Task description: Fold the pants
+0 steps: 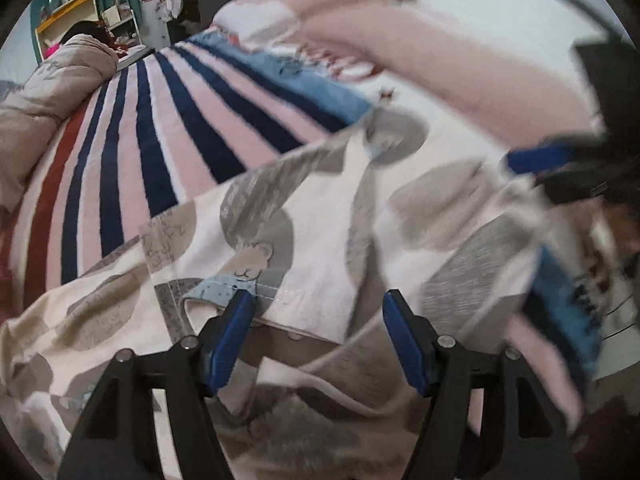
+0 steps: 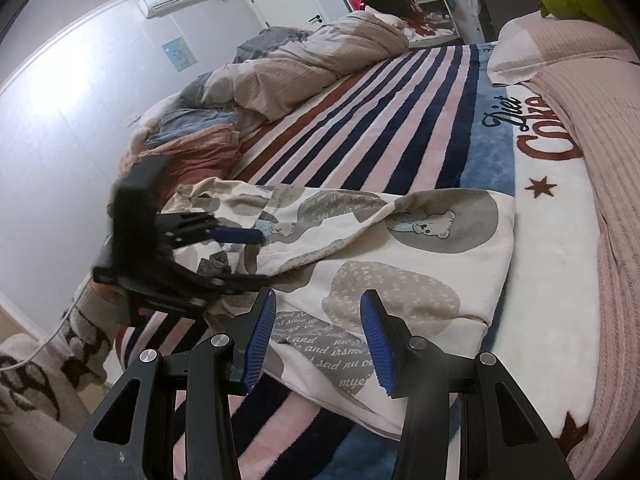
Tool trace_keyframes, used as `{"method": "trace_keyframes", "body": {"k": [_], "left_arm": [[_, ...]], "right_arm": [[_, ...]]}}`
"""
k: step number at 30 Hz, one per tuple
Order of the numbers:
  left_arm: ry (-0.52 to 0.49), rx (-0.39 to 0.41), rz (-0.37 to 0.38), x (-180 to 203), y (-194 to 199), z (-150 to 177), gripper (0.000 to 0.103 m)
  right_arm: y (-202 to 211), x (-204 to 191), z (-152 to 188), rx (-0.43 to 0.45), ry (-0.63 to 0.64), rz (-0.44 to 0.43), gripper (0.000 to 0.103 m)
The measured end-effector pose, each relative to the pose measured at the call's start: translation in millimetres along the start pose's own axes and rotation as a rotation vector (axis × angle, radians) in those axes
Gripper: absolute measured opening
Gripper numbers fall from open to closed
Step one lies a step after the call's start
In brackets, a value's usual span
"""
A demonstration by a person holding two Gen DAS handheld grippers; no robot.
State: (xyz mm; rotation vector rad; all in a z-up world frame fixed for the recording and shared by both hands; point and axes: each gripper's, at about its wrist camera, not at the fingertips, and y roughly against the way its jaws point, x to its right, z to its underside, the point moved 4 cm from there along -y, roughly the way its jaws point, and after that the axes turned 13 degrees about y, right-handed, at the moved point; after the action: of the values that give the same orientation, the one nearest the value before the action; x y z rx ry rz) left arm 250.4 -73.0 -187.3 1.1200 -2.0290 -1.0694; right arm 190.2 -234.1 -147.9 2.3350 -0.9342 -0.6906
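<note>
Left gripper (image 1: 318,340): fingers (image 1: 232,332) spread apart, nothing pinched between them, hovering just above a stitched hem of the pants (image 1: 320,216). Right gripper (image 2: 318,338): fingers (image 2: 260,338) parted, pads pressing on no cloth, poised over the near edge of the same garment. Pants: cream fabric printed with grey patches, lettering and small bears; lying on the bed, partly doubled over, with a rumpled portion beneath the left gripper and a flatter panel before the right. Handling, as judged: light, soft, limp cloth; it will sag and crease when lifted and is not fragile; best taken at a hem or folded edge, where layers give the pads something to bite. Beneath: striped blanket (image 2: 360,120) in navy, pink and red. Beyond: bunched beige duvet (image 2: 304,64); pink ribbed cover (image 2: 592,80) along the right side.
</note>
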Motion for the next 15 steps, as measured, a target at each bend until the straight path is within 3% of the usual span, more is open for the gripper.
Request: {"method": "trace_keyframes", "body": {"k": [2, 3, 5, 6, 8, 15], "left_arm": [[-0.018, -0.020, -0.044, 0.0, -11.3, 0.3, 0.061], [-0.015, -0.022, -0.055, -1.7, -12.4, -1.3, 0.052], [0.021, -0.017, -0.061, -8.3, -9.0, -9.4, 0.028], [0.062, -0.008, -0.036, -15.3, -4.3, -15.9, 0.010], [0.110, 0.002, -0.018, -26.2, -1.1, -25.1, 0.007], [0.195, 0.038, -0.122, -69.5, -13.2, -53.4, 0.006]], "right_arm": [[0.1, 2.2, 1.4, -0.001, -0.002, 0.000, 0.040], [-0.3, 3.9, 2.3, -0.002, -0.004, -0.002, 0.040], [-1.3, 6.7, 4.0, -0.004, -0.008, -0.003, 0.040], [-2.0, 8.6, 4.7, -0.003, -0.011, -0.005, 0.040], [-2.6, 11.6, 5.8, -0.001, -0.018, -0.008, 0.040], [-6.9, 23.9, 7.0, 0.001, -0.038, -0.001, 0.040]]}}
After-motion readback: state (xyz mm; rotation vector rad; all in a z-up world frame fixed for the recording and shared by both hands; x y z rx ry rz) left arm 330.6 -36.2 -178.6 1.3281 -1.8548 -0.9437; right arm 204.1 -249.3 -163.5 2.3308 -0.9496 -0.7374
